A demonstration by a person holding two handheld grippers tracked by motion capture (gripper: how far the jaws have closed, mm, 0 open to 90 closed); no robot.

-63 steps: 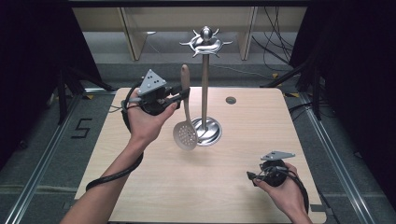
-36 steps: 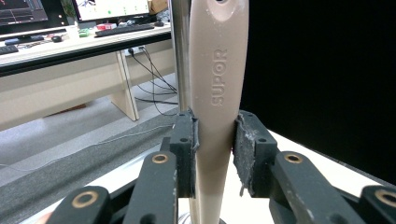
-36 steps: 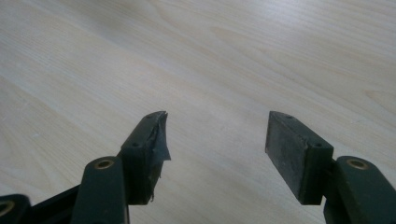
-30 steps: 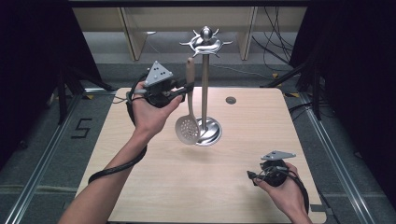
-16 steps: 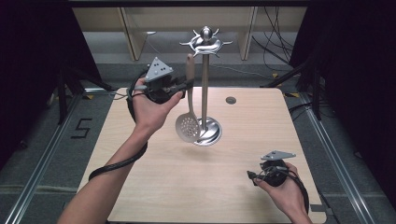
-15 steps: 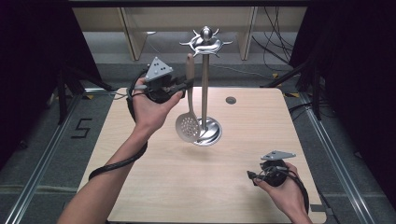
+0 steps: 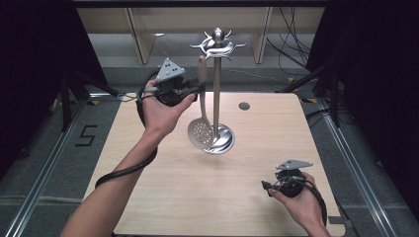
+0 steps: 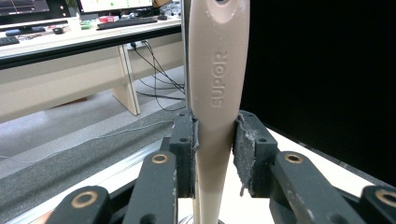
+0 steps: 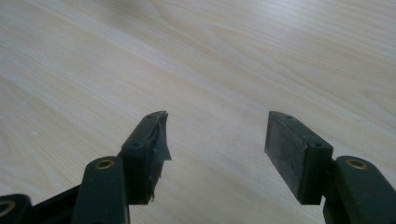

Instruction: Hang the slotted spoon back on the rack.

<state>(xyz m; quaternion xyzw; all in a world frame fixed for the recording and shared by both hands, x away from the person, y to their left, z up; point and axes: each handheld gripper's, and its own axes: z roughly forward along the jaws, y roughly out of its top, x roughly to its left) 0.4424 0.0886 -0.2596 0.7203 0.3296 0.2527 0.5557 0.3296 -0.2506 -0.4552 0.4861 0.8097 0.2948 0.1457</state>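
R gripper (image 7: 269, 186) sits nearest me, low on the table (image 7: 276, 128), well apart from the stand (image 7: 216, 89) on its near-right side. My R jaws are spread wide w/ nothing between them, just bare wood grain under them in the right gripper view (image 9: 212, 154). One pad (image 9: 156, 140) has frayed, torn facing. R hand (image 7: 301, 202) wraps the body, cable loops round the wrist.

L gripper (image 7: 190, 90) is raised above the table, just left of the stand's pole. L jaws clamped on the slotted spoon (image 7: 201, 128), gripping the beige handle (image 8: 217, 107) partway down; "SUPOR" embossed on it reads vertically just above the pads. Spoon hangs roughly upright, handle top near the stand's hook crown (image 7: 217, 45); can't tell if it touches a hook. Perforated bowl (image 7: 200, 134) hangs in front of the stand's round base (image 7: 223, 140), overlapping it in the high view; contact w/ base unclear.

Small dark round disc (image 7: 243, 105) on the table beyond-right of the stand base. Past the stand: wooden shelving legs (image 7: 136, 34) and loose cables on the floor.
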